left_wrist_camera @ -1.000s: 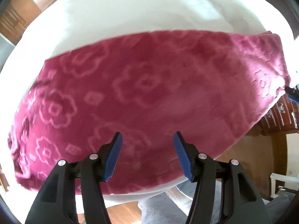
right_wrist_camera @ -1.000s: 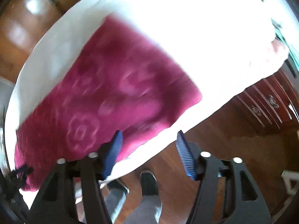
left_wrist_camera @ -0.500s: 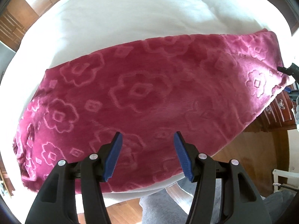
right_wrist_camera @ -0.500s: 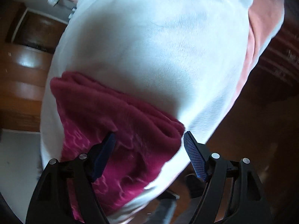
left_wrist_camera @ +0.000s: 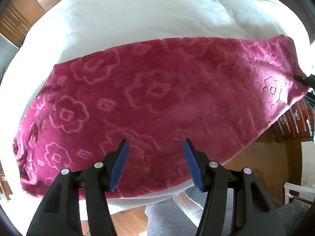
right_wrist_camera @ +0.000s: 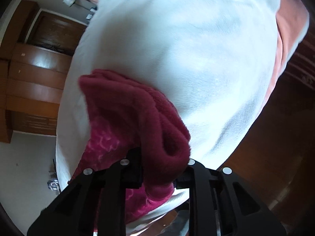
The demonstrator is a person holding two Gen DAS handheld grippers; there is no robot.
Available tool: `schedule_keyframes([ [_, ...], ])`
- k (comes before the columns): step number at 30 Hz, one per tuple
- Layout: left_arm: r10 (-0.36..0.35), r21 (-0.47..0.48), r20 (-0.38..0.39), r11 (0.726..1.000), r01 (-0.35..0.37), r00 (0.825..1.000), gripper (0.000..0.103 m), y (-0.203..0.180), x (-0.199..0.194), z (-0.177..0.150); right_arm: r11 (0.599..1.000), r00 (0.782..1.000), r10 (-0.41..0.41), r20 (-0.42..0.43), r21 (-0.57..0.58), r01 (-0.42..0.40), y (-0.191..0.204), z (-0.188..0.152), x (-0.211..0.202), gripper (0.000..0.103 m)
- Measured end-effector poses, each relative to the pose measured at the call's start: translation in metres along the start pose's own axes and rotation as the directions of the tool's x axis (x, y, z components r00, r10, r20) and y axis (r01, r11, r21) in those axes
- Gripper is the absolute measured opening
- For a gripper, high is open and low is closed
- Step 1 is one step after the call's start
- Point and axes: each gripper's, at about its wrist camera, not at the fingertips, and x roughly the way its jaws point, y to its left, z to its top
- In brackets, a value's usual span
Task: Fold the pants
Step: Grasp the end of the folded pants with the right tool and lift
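Note:
The pants (left_wrist_camera: 157, 106) are dark pink fleece with a raised flower pattern, lying flat and folded lengthwise across a white bed (left_wrist_camera: 137, 15). My left gripper (left_wrist_camera: 155, 165) is open and empty, hovering over the near edge of the pants around their middle. My right gripper (right_wrist_camera: 161, 169) has its jaws closed around the bunched end of the pants (right_wrist_camera: 137, 118), with thick fabric filling the gap. That gripper's tip also shows at the pants' right end in the left wrist view (left_wrist_camera: 304, 79).
The white bed (right_wrist_camera: 196, 49) fills most of both views. A pink cover (right_wrist_camera: 283, 39) lies along its far edge. A dark wooden dresser (left_wrist_camera: 293, 122) stands right of the bed. Wooden floor (left_wrist_camera: 126, 222) and my grey-clad legs (left_wrist_camera: 167, 218) are below.
My right gripper swung to the end of the pants, went down onto it and closed on the bunched fabric. My left gripper stayed open and hardly moved.

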Motion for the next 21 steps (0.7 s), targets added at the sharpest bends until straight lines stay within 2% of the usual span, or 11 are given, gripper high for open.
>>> schedule_keyframes([
  [5, -0.019, 0.012, 0.006, 1.000, 0.019, 1.000, 0.057, -0.002, 0.003, 0.000, 0.992, 0.999, -0.005, 0.033, -0.130, 0.009, 0.034, -0.011, -0.027, 0.019],
  [10, -0.063, -0.022, 0.012, 0.998, 0.064, 0.998, 0.057, 0.005, 0.000, 0.001, 0.952, 0.999, 0.032, 0.035, -0.307, -0.020, 0.091, -0.032, -0.044, 0.019],
  [14, -0.080, -0.059, 0.019, 0.995, 0.081, 0.997, 0.057, 0.020, -0.004, 0.000, 0.929, 0.993, 0.115, -0.016, -0.353, -0.113, 0.127, -0.048, -0.042, 0.019],
  [21, -0.108, -0.160, 0.033, 0.981, 0.112, 0.994, 0.057, 0.069, -0.015, -0.014, 0.872, 0.975, 0.176, -0.134, -0.439, -0.217, 0.192, -0.092, -0.019, 0.019],
])
